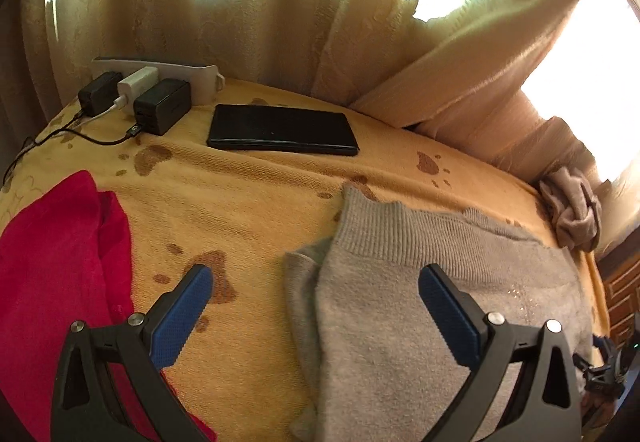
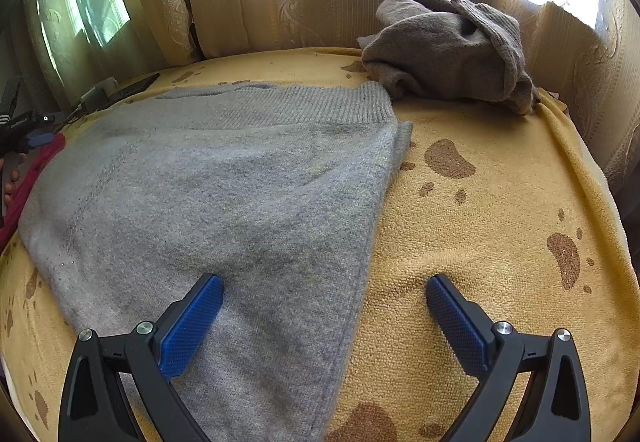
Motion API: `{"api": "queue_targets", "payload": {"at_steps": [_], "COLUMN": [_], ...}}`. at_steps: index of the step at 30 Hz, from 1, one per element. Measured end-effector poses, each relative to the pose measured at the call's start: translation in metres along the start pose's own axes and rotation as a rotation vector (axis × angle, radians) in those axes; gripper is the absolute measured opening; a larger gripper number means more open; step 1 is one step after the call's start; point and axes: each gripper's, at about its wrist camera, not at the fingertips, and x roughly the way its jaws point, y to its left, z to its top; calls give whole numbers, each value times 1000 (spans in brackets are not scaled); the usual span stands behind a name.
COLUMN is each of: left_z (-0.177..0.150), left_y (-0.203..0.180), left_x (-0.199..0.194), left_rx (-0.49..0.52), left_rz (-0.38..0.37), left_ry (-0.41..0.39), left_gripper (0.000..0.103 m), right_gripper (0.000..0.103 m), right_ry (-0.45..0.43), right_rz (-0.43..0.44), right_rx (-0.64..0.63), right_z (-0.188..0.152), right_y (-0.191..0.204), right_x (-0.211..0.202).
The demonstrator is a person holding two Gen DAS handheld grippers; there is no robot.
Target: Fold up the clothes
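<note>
Grey sweater (image 2: 208, 194) flat on yellow blanket (image 2: 480, 226), crumpled grey garment (image 2: 448, 50) beyond. Left hand-held gripper (image 1: 316, 306) and right hand-held gripper (image 2: 324, 306) spread wide, holding nothing, above sweater's edges.

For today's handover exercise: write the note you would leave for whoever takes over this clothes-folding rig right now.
Left tool: open, empty, hovering over the left edge of the grey knitted sweater.
Right tool: open, empty, over the sweater's right edge.
The sweater lies spread on the yellow paw-print blanket, one side apparently folded in.
A crumpled taupe knitted garment sits at the far side, unfolded.
A red garment lies left of the sweater; fold state unclear.
Left: finish the sweater, then fold the taupe one.
</note>
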Motion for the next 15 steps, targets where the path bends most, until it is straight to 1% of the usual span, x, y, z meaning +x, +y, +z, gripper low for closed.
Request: {"api": "queue_targets", "payload": {"at_steps": [1, 3, 4, 5, 7, 8, 10, 15], "left_z": [2, -2, -5, -11, -25, -31, -38, -39], "left_y": [8, 17, 19, 17, 11, 6, -8, -32], "left_x": [1, 10, 15, 20, 31, 36, 41, 46], "left_rx": [-22, -24, -22, -9, 17, 34, 94, 177], "left_rz": [22, 88, 109, 89, 50, 39, 59, -29], "left_ry": [14, 50, 67, 78, 101, 108, 90, 101], "left_gripper": [103, 103, 103, 103, 103, 103, 103, 103], "right_gripper": [103, 103, 103, 103, 103, 103, 103, 103], "right_ry": [0, 0, -1, -7, -41, -59, -96, -186], "right_rz": [0, -1, -2, -8, -49, -45, -37, -17], "right_rx": [0, -1, -1, 1, 14, 20, 30, 55], "right_z": [0, 0, 0, 0, 0, 2, 5, 13], "right_y": [0, 0, 0, 0, 0, 1, 3, 8], "right_x": [0, 0, 0, -1, -8, -11, -17, -31]}}
